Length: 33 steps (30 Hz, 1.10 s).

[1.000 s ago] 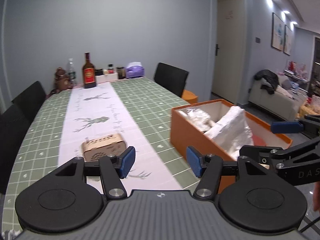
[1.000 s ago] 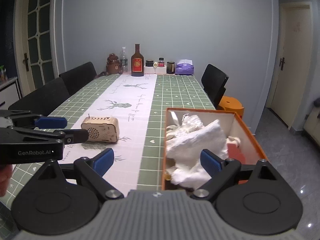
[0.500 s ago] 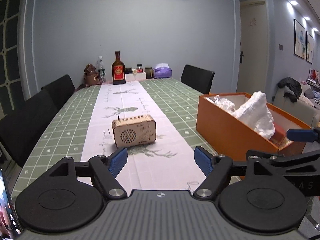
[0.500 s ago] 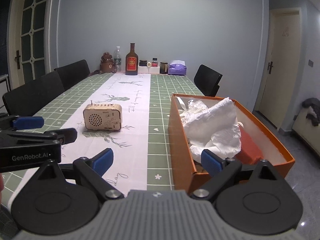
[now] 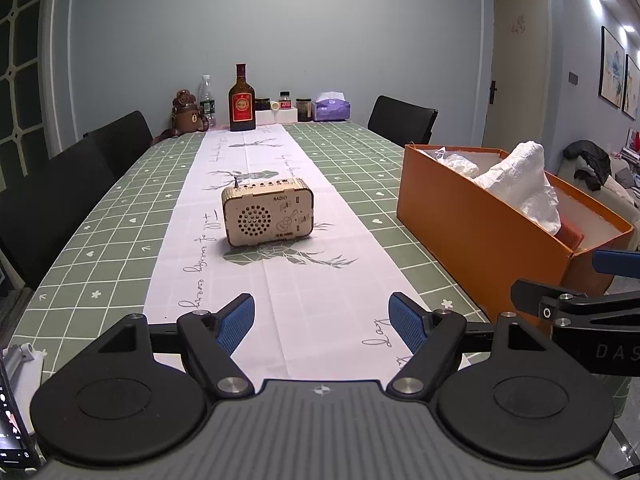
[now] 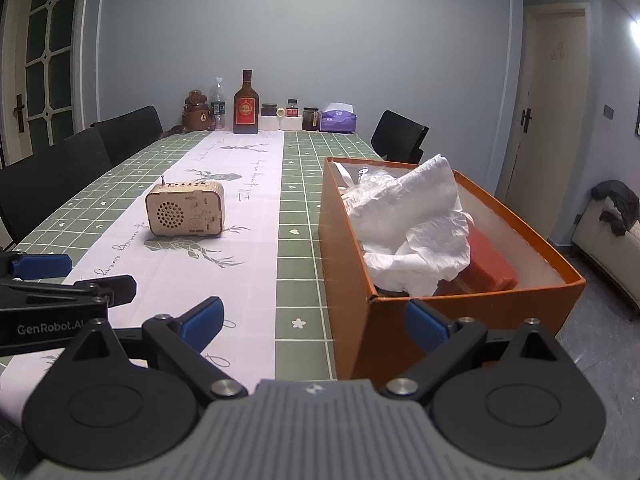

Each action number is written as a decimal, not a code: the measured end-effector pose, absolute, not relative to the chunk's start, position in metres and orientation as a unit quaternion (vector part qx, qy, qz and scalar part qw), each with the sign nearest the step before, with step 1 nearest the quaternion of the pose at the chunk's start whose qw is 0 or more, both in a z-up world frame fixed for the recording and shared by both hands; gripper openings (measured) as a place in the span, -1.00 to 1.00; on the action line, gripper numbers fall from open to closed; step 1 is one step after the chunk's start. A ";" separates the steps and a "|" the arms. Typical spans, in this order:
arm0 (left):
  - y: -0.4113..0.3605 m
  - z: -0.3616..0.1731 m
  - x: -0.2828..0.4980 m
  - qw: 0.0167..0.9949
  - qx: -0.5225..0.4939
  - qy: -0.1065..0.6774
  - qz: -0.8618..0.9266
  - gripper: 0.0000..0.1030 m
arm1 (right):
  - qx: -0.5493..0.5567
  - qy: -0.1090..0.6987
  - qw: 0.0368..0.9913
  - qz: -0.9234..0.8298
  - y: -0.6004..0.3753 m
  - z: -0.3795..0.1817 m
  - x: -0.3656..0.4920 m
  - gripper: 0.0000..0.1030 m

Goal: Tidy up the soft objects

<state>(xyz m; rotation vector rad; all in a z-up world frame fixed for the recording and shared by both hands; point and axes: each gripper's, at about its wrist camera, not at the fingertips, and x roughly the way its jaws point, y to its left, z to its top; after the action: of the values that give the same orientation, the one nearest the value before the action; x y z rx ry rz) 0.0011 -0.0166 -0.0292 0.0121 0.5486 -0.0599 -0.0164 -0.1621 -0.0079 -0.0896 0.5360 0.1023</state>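
Your left wrist view looks low along the table (image 5: 120,216) from its near end, toward the far wall | your right wrist view sits just beside it, close to the orange box (image 6: 452,316) | both share the wooden radio (image 5: 267,211), box and liquor bottle (image 6: 245,105).

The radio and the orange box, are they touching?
Apart. The right wrist view shows green tablecloth between the radio and the box.
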 end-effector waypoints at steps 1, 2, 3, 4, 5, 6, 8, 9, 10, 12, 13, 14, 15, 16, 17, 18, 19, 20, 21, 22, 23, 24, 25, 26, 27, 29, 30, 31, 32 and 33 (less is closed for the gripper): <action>-0.018 -0.029 0.001 0.962 0.008 0.271 -0.029 0.74 | -0.044 0.264 0.962 0.050 -0.163 -0.008 -0.016 0.85; -0.018 -0.029 0.000 0.962 0.011 0.270 -0.028 0.74 | -0.042 0.262 0.963 0.050 -0.164 -0.008 -0.016 0.85; -0.019 -0.028 0.000 0.963 0.013 0.269 -0.028 0.74 | -0.041 0.260 0.963 0.050 -0.165 -0.007 -0.017 0.85; -0.019 -0.027 0.000 0.963 0.014 0.268 -0.029 0.74 | -0.041 0.258 0.964 0.050 -0.165 -0.006 -0.017 0.85; -0.020 -0.026 0.000 0.963 0.015 0.267 -0.029 0.74 | -0.042 0.257 0.964 0.050 -0.165 -0.006 -0.017 0.86; -0.020 -0.026 0.000 0.964 0.015 0.266 -0.028 0.74 | -0.041 0.256 0.965 0.049 -0.166 -0.005 -0.017 0.86; -0.021 -0.025 0.000 0.964 0.016 0.265 -0.027 0.74 | -0.040 0.254 0.965 0.049 -0.166 -0.005 -0.017 0.86; -0.021 -0.025 0.000 0.964 0.016 0.265 -0.026 0.74 | -0.040 0.253 0.965 0.049 -0.166 -0.005 -0.017 0.86; -0.021 -0.025 -0.001 0.963 0.016 0.266 -0.025 0.74 | -0.039 0.252 0.966 0.048 -0.166 -0.005 -0.018 0.86; -0.020 -0.026 -0.001 0.963 0.014 0.270 -0.024 0.74 | -0.038 0.252 0.966 0.049 -0.165 -0.006 -0.018 0.86; -0.020 -0.026 -0.001 0.962 0.013 0.271 -0.024 0.74 | -0.038 0.253 0.965 0.049 -0.165 -0.006 -0.018 0.86; -0.020 -0.026 -0.001 0.962 0.012 0.272 -0.025 0.74 | -0.038 0.253 0.965 0.049 -0.165 -0.006 -0.018 0.86; -0.020 -0.026 -0.001 0.962 0.012 0.272 -0.026 0.74 | -0.038 0.253 0.965 0.050 -0.165 -0.006 -0.019 0.86; -0.020 -0.026 -0.001 0.962 0.012 0.272 -0.026 0.74 | -0.039 0.252 0.966 0.049 -0.165 -0.006 -0.019 0.87; -0.020 -0.026 -0.001 0.962 0.013 0.272 -0.026 0.74 | -0.039 0.250 0.966 0.049 -0.165 -0.005 -0.019 0.87; -0.020 -0.026 -0.001 0.962 0.013 0.272 -0.026 0.74 | -0.038 0.249 0.966 0.049 -0.165 -0.005 -0.020 0.87; -0.021 -0.026 -0.001 0.962 0.013 0.273 -0.027 0.74 | -0.038 0.248 0.967 0.048 -0.165 -0.005 -0.020 0.87; -0.021 -0.026 -0.001 0.961 0.013 0.274 -0.026 0.74 | -0.038 0.248 0.967 0.048 -0.165 -0.006 -0.020 0.87; -0.021 -0.027 -0.001 0.961 0.013 0.275 -0.026 0.74 | -0.038 0.249 0.967 0.048 -0.166 -0.006 -0.019 0.87; -0.021 -0.027 0.000 0.961 0.012 0.277 -0.025 0.74 | -0.037 0.250 0.966 0.048 -0.166 -0.006 -0.019 0.87; -0.020 -0.028 0.000 0.960 0.012 0.278 -0.025 0.74 | -0.037 0.250 0.966 0.048 -0.166 -0.007 -0.019 0.87; -0.020 -0.028 0.000 0.960 0.011 0.279 -0.024 0.74 | -0.037 0.251 0.966 0.048 -0.165 -0.007 -0.019 0.87; -0.020 -0.028 0.001 0.960 0.010 0.280 -0.023 0.74 | -0.038 0.251 0.966 0.049 -0.165 -0.007 -0.018 0.87; -0.020 -0.029 0.001 0.959 0.009 0.281 -0.023 0.74 | -0.038 0.252 0.966 0.049 -0.165 -0.008 -0.018 0.87; -0.020 -0.029 0.001 0.959 0.009 0.282 -0.022 0.74 | -0.038 0.252 0.966 0.050 -0.164 -0.008 -0.018 0.87; -0.020 -0.030 0.001 0.959 0.009 0.283 -0.022 0.74 | -0.040 0.253 0.965 0.050 -0.164 -0.009 -0.017 0.87; -0.020 -0.030 0.002 0.959 0.009 0.284 -0.021 0.74 | -0.040 0.254 0.965 0.049 -0.164 -0.009 -0.017 0.87; -0.020 -0.030 0.002 0.959 0.008 0.284 -0.021 0.74 | -0.040 0.255 0.965 0.049 -0.164 -0.009 -0.017 0.87; -0.020 -0.031 0.002 0.958 0.008 0.284 -0.021 0.74 | -0.040 0.255 0.965 0.049 -0.164 -0.010 -0.016 0.87; -0.019 -0.031 0.002 0.958 0.007 0.285 -0.021 0.74 | -0.040 0.255 0.965 0.048 -0.164 -0.010 -0.016 0.87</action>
<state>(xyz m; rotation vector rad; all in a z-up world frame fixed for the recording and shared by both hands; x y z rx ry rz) 0.0019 -0.0192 -0.0309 0.0151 0.5782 -0.0424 -0.0161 -0.1637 -0.0096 -0.0802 0.5168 0.0980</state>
